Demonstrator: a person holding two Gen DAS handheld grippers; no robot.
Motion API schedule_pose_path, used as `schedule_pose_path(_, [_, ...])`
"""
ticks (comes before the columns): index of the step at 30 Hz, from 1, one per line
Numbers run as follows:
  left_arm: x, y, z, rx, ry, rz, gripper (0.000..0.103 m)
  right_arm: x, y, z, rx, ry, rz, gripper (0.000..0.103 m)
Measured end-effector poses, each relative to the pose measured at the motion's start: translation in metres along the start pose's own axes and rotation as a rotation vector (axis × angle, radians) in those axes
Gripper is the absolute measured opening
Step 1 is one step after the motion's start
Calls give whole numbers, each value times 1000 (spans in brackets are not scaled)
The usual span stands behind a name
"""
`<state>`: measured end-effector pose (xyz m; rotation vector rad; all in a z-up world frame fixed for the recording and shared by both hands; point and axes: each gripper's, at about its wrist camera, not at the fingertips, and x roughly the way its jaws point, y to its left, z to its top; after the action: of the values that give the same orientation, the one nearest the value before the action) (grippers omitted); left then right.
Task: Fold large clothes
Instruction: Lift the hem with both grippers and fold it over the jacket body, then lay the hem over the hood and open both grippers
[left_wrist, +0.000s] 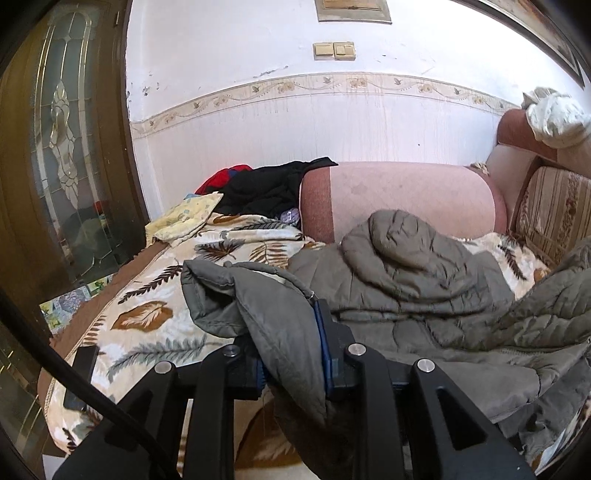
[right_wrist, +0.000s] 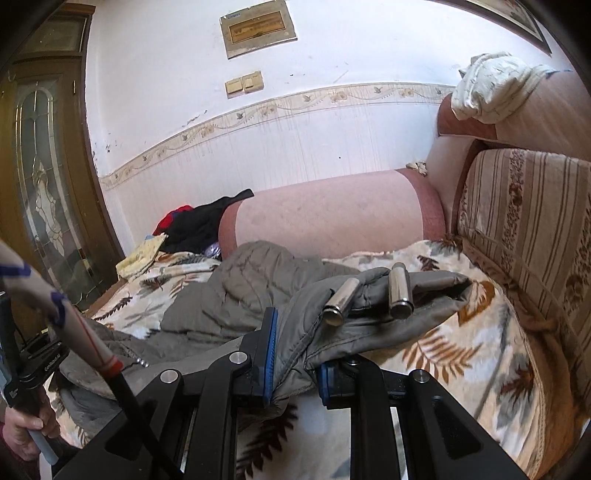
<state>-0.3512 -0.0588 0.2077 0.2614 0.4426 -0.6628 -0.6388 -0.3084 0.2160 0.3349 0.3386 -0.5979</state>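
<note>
Tongs come first in each wrist view. The left tongs are clenched on a sleeve of the grey quilted jacket, the fabric bunched between the blue pads and spilling down toward six o'clock. The right tongs are likewise clenched on a fold of the same jacket, near its other sleeve, whose open cuff points toward three o'clock. Two shiny metal cylinders lie on that sleeve just beyond the pads. At eight o'clock in the right view, the person's left hand grips the handle of the other tool. The jacket lies crumpled across a leaf-print blanket that covers a sofa seat. Farther back, at twelve o'clock, a pink armrest rises behind the jacket, with a black garment and something red heaped beside it at eleven o'clock. A striped cushion stands at two o'clock, and a white wall with light switches closes the scene.
</note>
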Motion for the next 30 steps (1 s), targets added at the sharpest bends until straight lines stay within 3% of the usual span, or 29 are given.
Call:
schedule_pose_path(7, [38, 0, 59, -56, 31, -47, 25, 32, -2, 41, 10, -13, -8, 19])
schedule_pose_path(12, [75, -2, 109, -118, 52, -108, 34, 69, -11, 74, 48, -14, -19, 19])
schedule_pose_path(14, [90, -2, 126, -122, 43, -122, 43, 89, -17, 89, 60, -15, -34, 19])
schedule_pose_path(17, [119, 2, 149, -141, 21, -119, 57, 127, -26, 110, 82, 1, -52, 19])
schedule_pose_path(21, [144, 8, 173, -134, -34, -71, 60, 191, -34, 133, 78, 43, -98, 19])
schedule_pose_path(25, [161, 27, 191, -145, -76, -47, 65, 249, -50, 142, 109, 92, -152, 19])
schedule_pose_path(30, [199, 24, 176, -109, -25, -74, 65, 311, -79, 141, 154, 166, -223, 20])
